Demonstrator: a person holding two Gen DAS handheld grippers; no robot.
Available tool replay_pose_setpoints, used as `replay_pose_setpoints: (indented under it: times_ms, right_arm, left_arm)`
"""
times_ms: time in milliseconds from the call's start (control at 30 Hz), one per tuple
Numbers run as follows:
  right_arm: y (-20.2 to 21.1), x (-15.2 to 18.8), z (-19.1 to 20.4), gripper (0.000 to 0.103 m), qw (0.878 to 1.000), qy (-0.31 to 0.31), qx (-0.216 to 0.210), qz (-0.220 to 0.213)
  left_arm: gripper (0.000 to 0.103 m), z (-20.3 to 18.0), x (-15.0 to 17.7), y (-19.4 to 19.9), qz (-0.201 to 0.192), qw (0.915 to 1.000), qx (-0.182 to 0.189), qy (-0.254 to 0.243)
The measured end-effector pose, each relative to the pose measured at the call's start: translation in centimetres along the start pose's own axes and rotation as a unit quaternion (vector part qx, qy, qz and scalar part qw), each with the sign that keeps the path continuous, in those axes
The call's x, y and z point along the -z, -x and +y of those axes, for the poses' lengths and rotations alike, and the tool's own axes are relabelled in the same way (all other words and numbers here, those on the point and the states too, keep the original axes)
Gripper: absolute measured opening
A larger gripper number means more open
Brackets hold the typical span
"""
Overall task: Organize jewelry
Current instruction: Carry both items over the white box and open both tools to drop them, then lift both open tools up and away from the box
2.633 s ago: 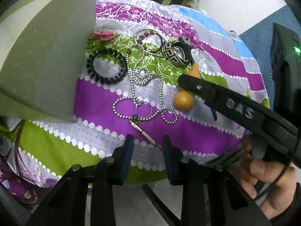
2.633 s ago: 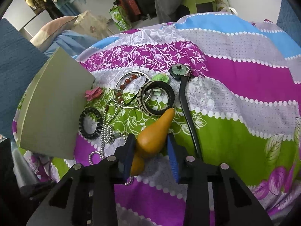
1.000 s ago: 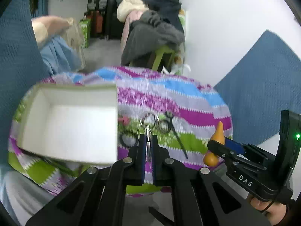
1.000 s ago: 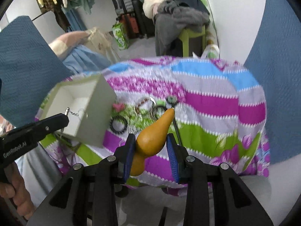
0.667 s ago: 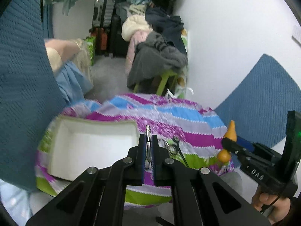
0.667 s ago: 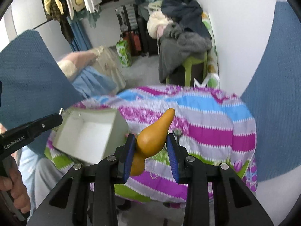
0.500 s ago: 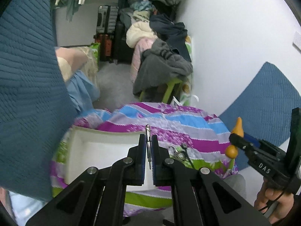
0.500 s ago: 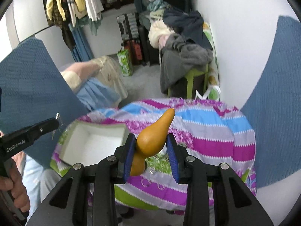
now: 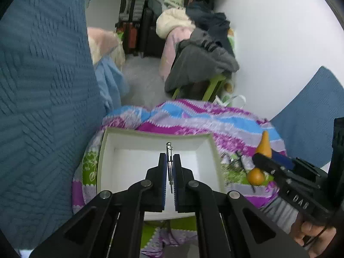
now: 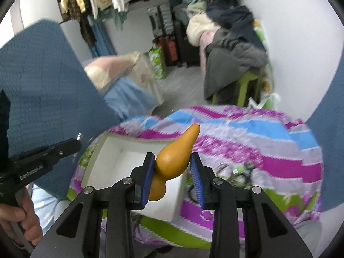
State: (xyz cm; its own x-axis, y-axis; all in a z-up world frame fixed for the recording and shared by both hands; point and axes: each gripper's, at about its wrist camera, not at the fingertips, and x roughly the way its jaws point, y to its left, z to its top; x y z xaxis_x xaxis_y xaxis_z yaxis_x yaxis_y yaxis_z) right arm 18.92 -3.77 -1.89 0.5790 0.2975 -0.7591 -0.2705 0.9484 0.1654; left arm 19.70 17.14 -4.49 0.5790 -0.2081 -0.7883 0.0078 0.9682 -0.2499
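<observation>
In the left wrist view, the left gripper (image 9: 169,161) sits at lower centre, its jaws pinched on a thin metal clasp (image 9: 169,159) that stands upright between the blue pads, its top poking out above them. Behind it, at centre frame, lies an open white box (image 9: 133,161) on a striped purple, blue and green cloth (image 9: 225,120). At the right edge, the right gripper (image 9: 263,159) clamps an orange gourd pendant (image 9: 262,148). In the right wrist view, that pendant (image 10: 172,161) fills the centre, squeezed between the jaws with its narrow tip pointing to the upper right, above the box's near right corner. Blurred jewelry (image 10: 234,175) lies on the cloth right of the box.
</observation>
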Motion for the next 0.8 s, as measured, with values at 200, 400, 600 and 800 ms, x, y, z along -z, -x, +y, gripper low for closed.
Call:
replay_pose_setpoints:
  times_ms: [200, 400, 600, 800]
  right_arm:
    - [-5.9, 2.4, 2.2, 0.031, 0.998, 0.021, -0.008, 0.052]
    - [-9.9, 4.8, 2.0, 0.031, 0.994, 0.022, -0.004, 0.106]
    - [-11.1, 5.2, 1.6, 0.032, 0.992, 0.019, -0.007, 0.125]
    - [-10.0, 4.9, 1.6, 0.043, 0.992, 0.019, -0.026, 0.123]
  left_arm:
    - [0.003, 2.1, 2.3, -5.0, 0.042, 0.9991, 0.001, 0.010]
    - [0.004, 3.9, 4.1, -8.7, 0.086, 0.9962, -0.004, 0.003]
    - [0.005, 5.7, 4.7, -10.0, 0.101, 0.9946, -0.013, 0.018]
    - [0.006, 5.1, 4.4, -7.9, 0.086, 0.9960, -0.003, 0.024]
